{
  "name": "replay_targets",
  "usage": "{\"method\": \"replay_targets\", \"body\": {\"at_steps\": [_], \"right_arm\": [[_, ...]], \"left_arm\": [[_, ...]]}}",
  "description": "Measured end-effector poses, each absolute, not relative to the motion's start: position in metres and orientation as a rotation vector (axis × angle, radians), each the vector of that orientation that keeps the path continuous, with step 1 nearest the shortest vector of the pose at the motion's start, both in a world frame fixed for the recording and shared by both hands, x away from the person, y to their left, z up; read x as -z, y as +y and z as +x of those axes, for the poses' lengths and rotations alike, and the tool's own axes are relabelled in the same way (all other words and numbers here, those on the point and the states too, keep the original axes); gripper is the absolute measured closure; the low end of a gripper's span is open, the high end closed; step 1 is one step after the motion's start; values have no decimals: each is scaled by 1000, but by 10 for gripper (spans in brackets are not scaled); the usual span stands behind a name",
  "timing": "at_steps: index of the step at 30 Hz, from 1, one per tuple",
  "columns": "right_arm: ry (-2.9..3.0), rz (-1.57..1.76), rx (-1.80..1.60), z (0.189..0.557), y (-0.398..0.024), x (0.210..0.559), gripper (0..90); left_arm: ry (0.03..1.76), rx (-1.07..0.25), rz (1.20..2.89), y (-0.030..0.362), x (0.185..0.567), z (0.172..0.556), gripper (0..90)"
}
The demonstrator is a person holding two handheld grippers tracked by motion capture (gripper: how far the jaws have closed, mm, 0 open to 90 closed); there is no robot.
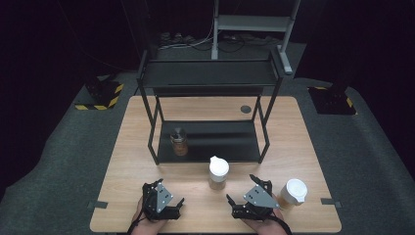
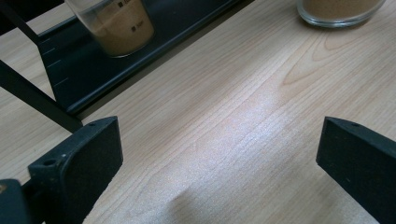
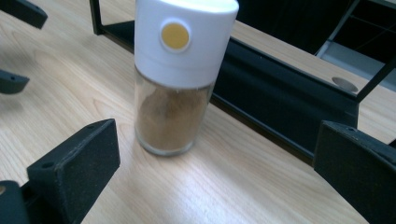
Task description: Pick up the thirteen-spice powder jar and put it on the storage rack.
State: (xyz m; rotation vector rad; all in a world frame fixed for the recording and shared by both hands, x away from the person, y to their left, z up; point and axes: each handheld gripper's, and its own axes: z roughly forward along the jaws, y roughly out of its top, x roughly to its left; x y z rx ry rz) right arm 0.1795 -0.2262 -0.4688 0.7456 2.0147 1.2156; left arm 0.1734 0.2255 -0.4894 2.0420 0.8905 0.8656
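A glass spice jar with a white cap (image 1: 218,172) (image 3: 176,79) stands on the wooden table (image 1: 137,147) just in front of a black two-level rack (image 1: 210,78). It holds brown powder. My right gripper (image 1: 240,187) (image 3: 217,158) is open, with the jar a little ahead of its jaws and left of centre. My left gripper (image 1: 164,193) (image 2: 219,154) is open over bare wood at the front left. An uncapped jar of brown powder (image 1: 179,142) (image 2: 119,23) sits on the rack's bottom shelf (image 2: 60,84), at its left. A second white-capped jar (image 1: 293,192) stands right of my right gripper.
The rack's upper shelf (image 1: 210,73) overhangs the lower one, with thin black legs at each corner. A round grommet (image 1: 245,109) (image 3: 344,84) is set in the table behind the rack. Grey carpet surrounds the table, and a metal stand (image 1: 249,24) is beyond.
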Motion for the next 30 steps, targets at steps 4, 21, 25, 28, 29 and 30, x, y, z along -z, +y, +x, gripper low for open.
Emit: {"method": "replay_targets", "body": {"at_steps": [4,21,25,28,29,30], "right_arm": [[2011,767,-1241,183,-224,462,0],[2053,802,-1258,202,-207,454,0],[2056,813,-1258,205,-203,455,0],[2052,830,-1272,207,-200,456,0],[2052,833,-1277,208,-199,456,0],[2053,836,-1281,210,-198,456,0]], "left_arm": [[884,-864,2048,225,489,174,8],[865,-864,2058,225,489,174,8],[862,-867,2063,224,489,174,8],[863,-866,2063,224,489,174,8],[862,-863,2063,225,489,174,8],[862,-862,2062,225,489,174,8]]}}
